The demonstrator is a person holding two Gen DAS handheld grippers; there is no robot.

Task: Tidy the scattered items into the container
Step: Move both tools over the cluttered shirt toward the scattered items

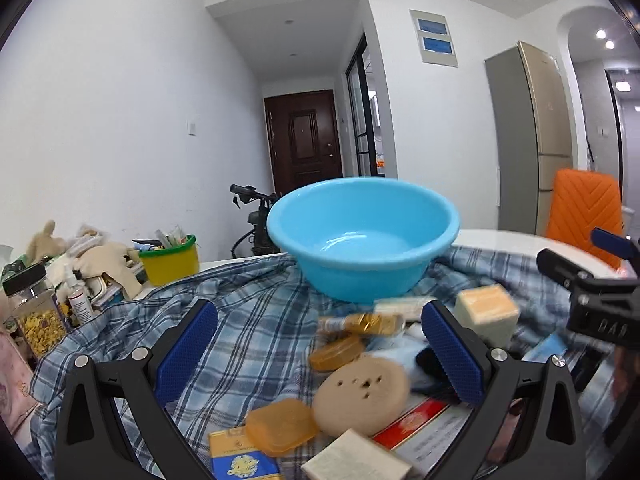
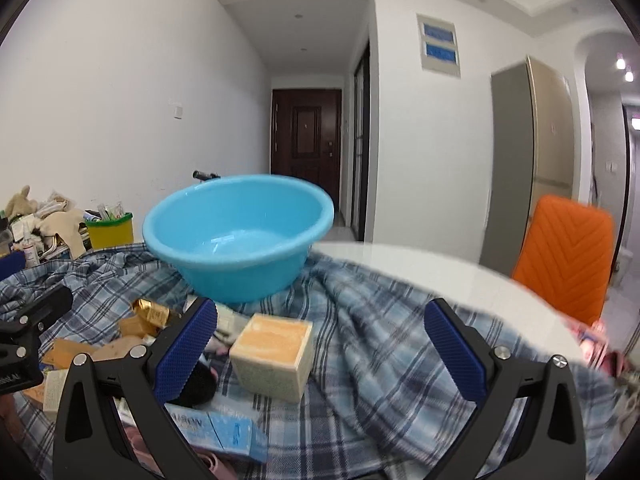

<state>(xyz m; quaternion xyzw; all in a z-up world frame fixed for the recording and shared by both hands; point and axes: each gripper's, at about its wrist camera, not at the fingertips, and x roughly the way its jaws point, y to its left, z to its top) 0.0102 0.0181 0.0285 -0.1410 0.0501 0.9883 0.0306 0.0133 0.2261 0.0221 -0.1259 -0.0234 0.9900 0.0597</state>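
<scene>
Both grippers empty, fingers spread wide, tilted slightly down over the plaid cloth (image 1: 248, 320) on the table (image 2: 420, 264). Blue basin (image 1: 362, 240) empty, upright on the cloth toward the far edge, straight ahead of both. Scattered pile on the near side of the basin, nothing in it yet.

Key relation: cream cube box (image 2: 272, 354) sitting just ahead of the right gripper (image 2: 320, 356), inside the line of its open fingers but closer to the left finger; looks about as wide as deep, so no long axis to line up with, flat faces roughly square to the pads. Right gripper clearly nearer it; from the left wrist view the same box lies outside the right finger.

Left gripper (image 1: 320, 356) instead facing the round tan disc (image 1: 360, 394), amber soap pieces (image 1: 282, 432) and gold wrapper (image 1: 372, 322), all between its fingers, low and flat.

Likely next: right gripper forward, shift slightly left, close on the box.
</scene>
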